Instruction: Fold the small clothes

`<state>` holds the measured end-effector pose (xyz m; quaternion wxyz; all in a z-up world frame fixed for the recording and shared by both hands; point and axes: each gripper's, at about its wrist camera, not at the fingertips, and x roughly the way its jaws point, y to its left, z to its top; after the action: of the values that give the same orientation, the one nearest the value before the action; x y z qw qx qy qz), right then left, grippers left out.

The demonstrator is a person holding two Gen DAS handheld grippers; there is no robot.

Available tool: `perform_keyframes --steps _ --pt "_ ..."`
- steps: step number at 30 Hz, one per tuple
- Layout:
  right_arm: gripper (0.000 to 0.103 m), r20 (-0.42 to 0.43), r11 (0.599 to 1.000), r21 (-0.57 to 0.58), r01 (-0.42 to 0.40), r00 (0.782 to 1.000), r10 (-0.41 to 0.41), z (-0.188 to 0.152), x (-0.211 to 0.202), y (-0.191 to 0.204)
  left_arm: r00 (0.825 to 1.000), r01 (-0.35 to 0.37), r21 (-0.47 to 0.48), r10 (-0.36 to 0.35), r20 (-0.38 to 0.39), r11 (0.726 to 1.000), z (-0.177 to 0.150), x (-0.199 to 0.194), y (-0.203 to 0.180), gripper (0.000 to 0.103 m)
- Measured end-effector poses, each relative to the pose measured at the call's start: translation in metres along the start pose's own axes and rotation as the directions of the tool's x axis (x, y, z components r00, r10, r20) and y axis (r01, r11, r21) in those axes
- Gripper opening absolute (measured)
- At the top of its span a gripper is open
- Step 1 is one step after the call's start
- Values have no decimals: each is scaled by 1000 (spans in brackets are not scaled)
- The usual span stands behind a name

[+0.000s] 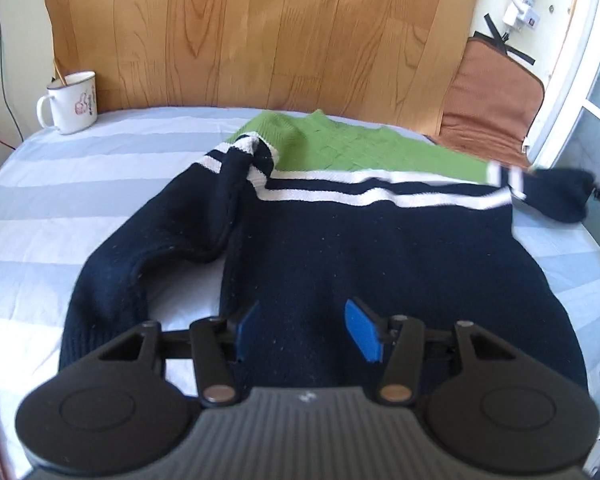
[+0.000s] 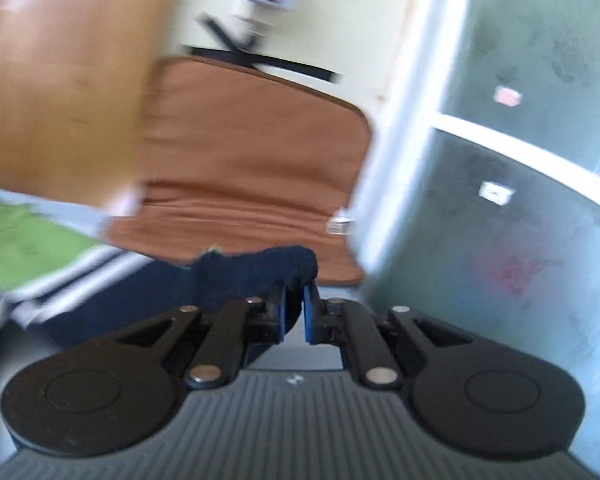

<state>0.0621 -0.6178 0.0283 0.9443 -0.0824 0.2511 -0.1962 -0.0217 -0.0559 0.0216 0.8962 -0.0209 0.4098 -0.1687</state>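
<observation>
The sweater (image 1: 340,248) lies spread out on the bed (image 1: 60,208), just ahead of the left tongs (image 1: 304,332). It is dark blue low down, with white stripes across the middle and green at the far end.

One sleeve (image 1: 148,256) is on the left side of the left tongs. It has been bent over so its striped cuff rests up on the chest. It looks lumpy, not flat, so that fold is only partly neat.

The left tongs are spread apart with nothing between them. They hang just above the dark blue bottom part of the sweater, and they do not seem to pinch it.

The right tongs (image 2: 294,312) are clenched on the dark blue end of the other sleeve (image 2: 260,272). In the left camera, that sleeve end (image 1: 560,196) sticks out far off to the right of the left tongs. It looks lifted a little off the bed. The right camera picture is very blurry, so the rest of that sleeve is hard to see.

So the job looks like it is just at the start. One sleeve is roughly turned in. The second sleeve is held but not yet laid across the chest. After that, the body probably needs folding in half, and the wrinkles need smoothing.

A white mug (image 1: 70,102) sits far off past the left tongs, on the left corner of the bed.
</observation>
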Motion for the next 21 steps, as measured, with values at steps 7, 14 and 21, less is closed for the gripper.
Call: perform_keyframes --steps 7,14,21 --pt "34 -107 916 400 -4 993 51 -16 34 -40 1000 -30 -28 30 10 999 9 6 25 58" --pt "35 18 891 348 -291 953 304 -1 -16 25 979 -190 -237 203 31 953 3 -21 102 62" --pt "36 -18 743 66 -666 743 669 27 -68 177 976 -201 -378 216 0 904 -17 -25 144 79"
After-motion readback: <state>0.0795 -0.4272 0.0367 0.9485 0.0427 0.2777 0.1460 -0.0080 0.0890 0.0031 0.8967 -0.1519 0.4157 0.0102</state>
